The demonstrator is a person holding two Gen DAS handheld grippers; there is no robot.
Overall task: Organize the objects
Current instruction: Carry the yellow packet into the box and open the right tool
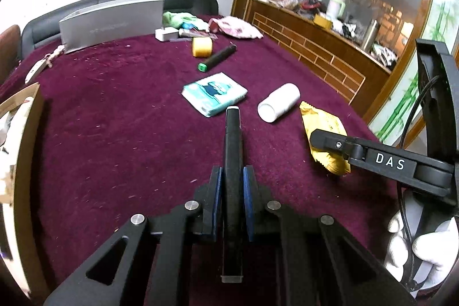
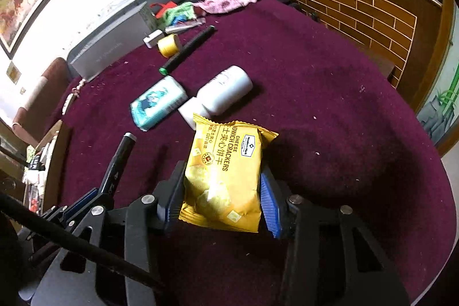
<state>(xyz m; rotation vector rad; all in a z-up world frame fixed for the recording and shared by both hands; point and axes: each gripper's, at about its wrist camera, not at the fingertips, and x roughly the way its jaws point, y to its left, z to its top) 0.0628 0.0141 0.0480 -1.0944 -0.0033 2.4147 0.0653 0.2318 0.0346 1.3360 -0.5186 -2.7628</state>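
Observation:
My left gripper (image 1: 232, 185) is shut on a black marker pen (image 1: 233, 151), which sticks out forward over the maroon cloth (image 1: 114, 119). In the right wrist view that same pen (image 2: 119, 162) shows at lower left. My right gripper (image 2: 222, 191) is shut on a yellow cheese cracker packet (image 2: 226, 171), held upright off the cloth; the packet (image 1: 324, 134) shows in the left view too. On the cloth lie a teal tissue pack (image 1: 213, 93), a white bottle (image 1: 278, 102) on its side, a black tube with a green end (image 1: 216, 58) and a yellow tape roll (image 1: 202, 47).
A cardboard box (image 1: 25, 134) with items stands at the left edge. A silver box (image 1: 112, 22), a white charger (image 1: 166, 33) and crumpled cloths (image 1: 238, 26) sit at the back. A wooden cabinet (image 1: 309, 48) with cluttered shelves runs along the right.

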